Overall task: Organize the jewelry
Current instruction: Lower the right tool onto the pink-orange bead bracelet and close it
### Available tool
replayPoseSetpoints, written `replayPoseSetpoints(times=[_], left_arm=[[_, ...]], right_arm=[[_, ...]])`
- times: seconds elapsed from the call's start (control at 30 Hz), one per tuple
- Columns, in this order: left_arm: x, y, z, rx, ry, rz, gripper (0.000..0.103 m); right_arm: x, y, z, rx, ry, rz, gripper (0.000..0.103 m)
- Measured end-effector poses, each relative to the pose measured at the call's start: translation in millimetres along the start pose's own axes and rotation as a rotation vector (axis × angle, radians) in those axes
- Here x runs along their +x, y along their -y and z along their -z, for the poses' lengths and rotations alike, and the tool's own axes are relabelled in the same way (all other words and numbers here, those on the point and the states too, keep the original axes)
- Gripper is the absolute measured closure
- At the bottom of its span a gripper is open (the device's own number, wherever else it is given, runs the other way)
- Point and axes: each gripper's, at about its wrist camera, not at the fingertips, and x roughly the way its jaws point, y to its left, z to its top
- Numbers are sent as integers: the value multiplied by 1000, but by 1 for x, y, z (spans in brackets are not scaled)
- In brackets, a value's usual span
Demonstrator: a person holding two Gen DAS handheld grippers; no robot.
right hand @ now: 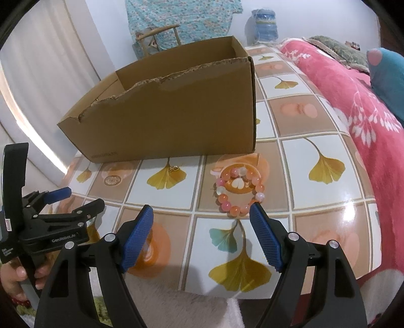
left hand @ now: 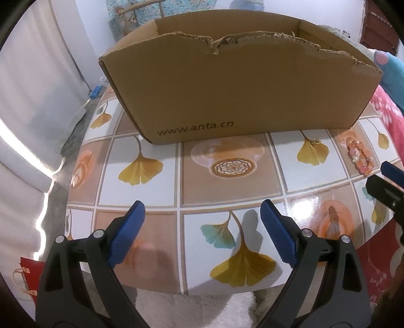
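room and surroundings, as observed

table (right hand: 325, 126) covered in glossy tiled cloth with ginkgo-leaf print; ceiling light glare on its surface. pink floral blanket (right hand: 348, 96) lies along its right side, teal pillow (right hand: 388, 75) beyond. white curtains (left hand: 32, 106) at left, with bright daylight strip. wooden chair (right hand: 157, 34) against rear white wall, before hanging blue patterned fabric (right hand: 181, 20). water jug (right hand: 264, 25) in corner.

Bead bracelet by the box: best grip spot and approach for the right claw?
Take the near arc of the bead bracelet, coming from above on the table-edge side. It lies flat as an open ring on the table, clear of the cardboard box, and the open right claw is already just short of it.
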Motion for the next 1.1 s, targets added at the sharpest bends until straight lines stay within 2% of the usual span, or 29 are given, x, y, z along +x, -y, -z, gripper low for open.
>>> replayPoseSetpoints(times=[0.13, 0.37, 0.47, 0.53, 0.67, 0.8, 0.9, 1.1], left_arm=[[-10, -3, -2, -7, 92, 67, 14], [-30, 11, -13, 65, 265, 196, 14], [-33, 25, -16, 128, 306, 231, 14], [-34, 35, -17, 168, 323, 246, 20], [-28, 53, -22, 230, 312, 283, 36], [-24, 64, -27, 254, 299, 340, 50], [-19, 70, -33, 279, 284, 366, 58], [-8, 85, -38, 335, 245, 396, 67]], right_arm=[[-2, 6, -3, -2, 20, -10, 28], [1, 10, -10, -32, 29, -14, 52], [8, 10, -12, -55, 12, -11, 64], [14, 9, -13, -74, -5, -15, 69], [24, 5, -16, -118, -37, 2, 81], [33, 7, -17, -136, -62, 20, 89], [34, 8, -16, -145, -61, 21, 93], [22, 19, -11, -100, -52, 11, 93]])
